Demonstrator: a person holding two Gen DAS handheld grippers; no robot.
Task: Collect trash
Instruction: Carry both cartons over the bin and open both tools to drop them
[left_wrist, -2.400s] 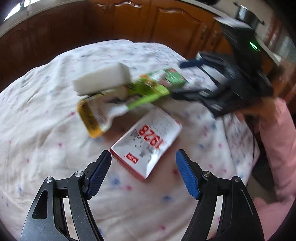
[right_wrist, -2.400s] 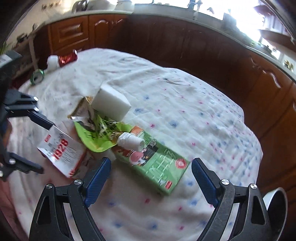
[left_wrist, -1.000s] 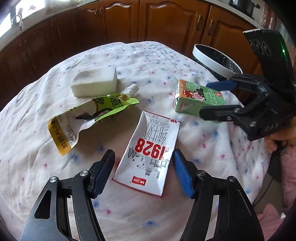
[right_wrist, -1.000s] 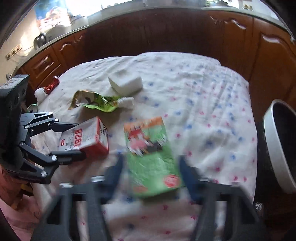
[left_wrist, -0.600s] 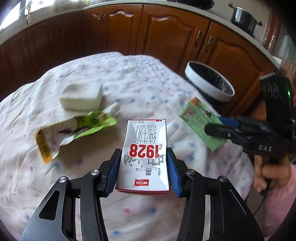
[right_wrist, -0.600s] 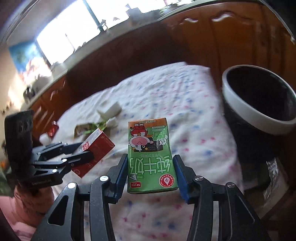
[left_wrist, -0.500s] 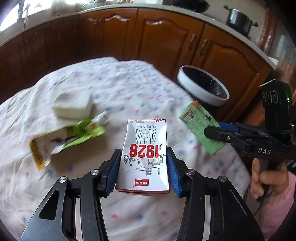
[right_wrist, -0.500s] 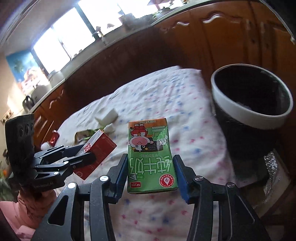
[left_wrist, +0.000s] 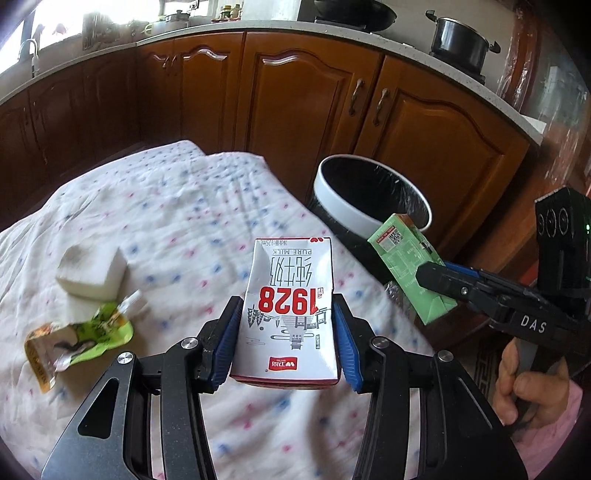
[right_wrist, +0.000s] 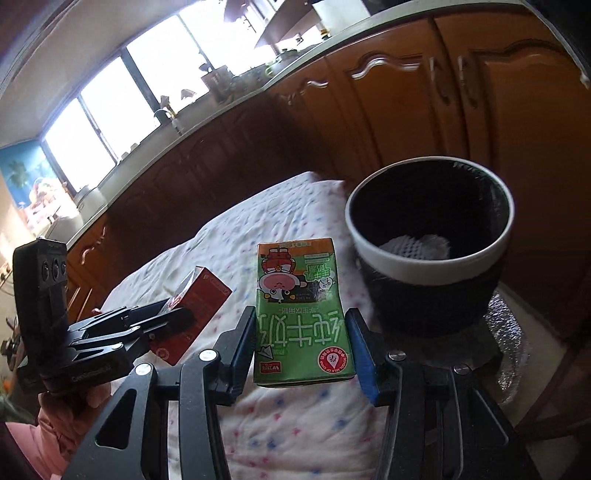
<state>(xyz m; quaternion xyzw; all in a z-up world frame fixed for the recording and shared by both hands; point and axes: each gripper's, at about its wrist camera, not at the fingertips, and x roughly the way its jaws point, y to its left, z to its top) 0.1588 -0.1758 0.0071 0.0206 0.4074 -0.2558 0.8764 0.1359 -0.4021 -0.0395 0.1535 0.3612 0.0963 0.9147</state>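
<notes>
Left wrist view: my left gripper (left_wrist: 286, 345) clamped on a white cardboard milk carton (left_wrist: 290, 314) printed 1928, held above the dotted white tablecloth (left_wrist: 177, 229). On the cloth: white foam block (left_wrist: 92, 273), torn green foil pouch (left_wrist: 79, 338). Beyond the table edge: black bin with white rim (left_wrist: 369, 201).

Right wrist view: my right gripper (right_wrist: 303, 349) clamped on a green cardboard milk carton (right_wrist: 301, 314), near the bin (right_wrist: 432, 243), which holds something white and crumpled.
</notes>
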